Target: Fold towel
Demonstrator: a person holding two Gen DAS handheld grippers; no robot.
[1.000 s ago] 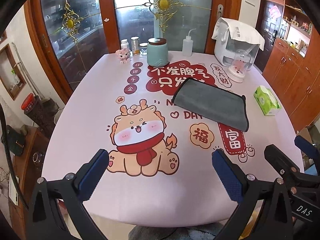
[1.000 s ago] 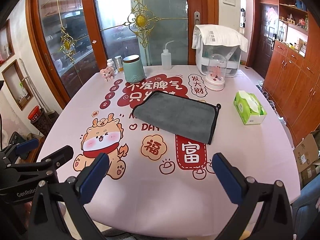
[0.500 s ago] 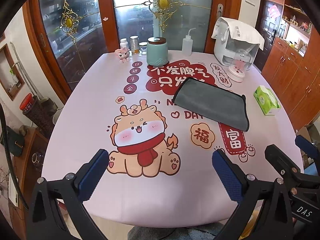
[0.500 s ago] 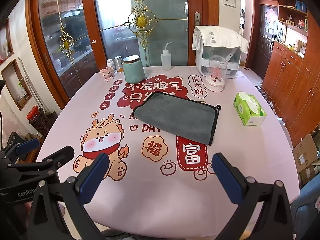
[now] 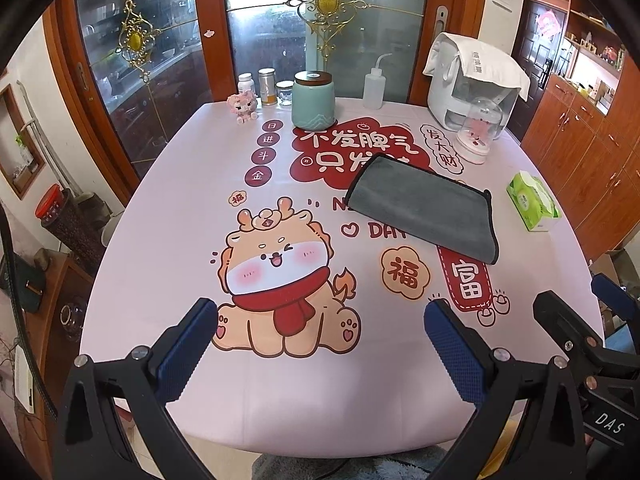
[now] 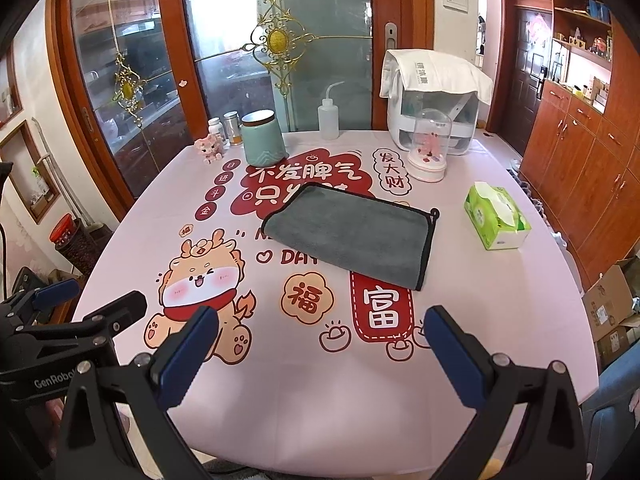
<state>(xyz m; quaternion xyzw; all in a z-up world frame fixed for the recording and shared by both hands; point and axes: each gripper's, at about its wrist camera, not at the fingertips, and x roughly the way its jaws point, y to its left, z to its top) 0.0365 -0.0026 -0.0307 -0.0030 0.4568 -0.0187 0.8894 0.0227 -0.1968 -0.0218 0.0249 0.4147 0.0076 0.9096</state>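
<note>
Dining room with a table set before glazed doors

A pink printed tablecloth (image 6: 320,400) is spread over the table; behind it, wood-framed glass doors (image 6: 224,60) with gilt ornaments (image 6: 278,42) are seen. Reddish-brown wooden cabinets (image 6: 580,168) are ranged along the right wall, with a dark door (image 6: 528,76) and cardboard boxes (image 6: 612,308) nearby.

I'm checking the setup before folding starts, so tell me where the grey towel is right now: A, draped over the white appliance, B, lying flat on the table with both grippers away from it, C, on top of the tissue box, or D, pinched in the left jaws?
B: the grey towel lies flat on the table, and both the left gripper and right gripper hover open, short of it.
</note>
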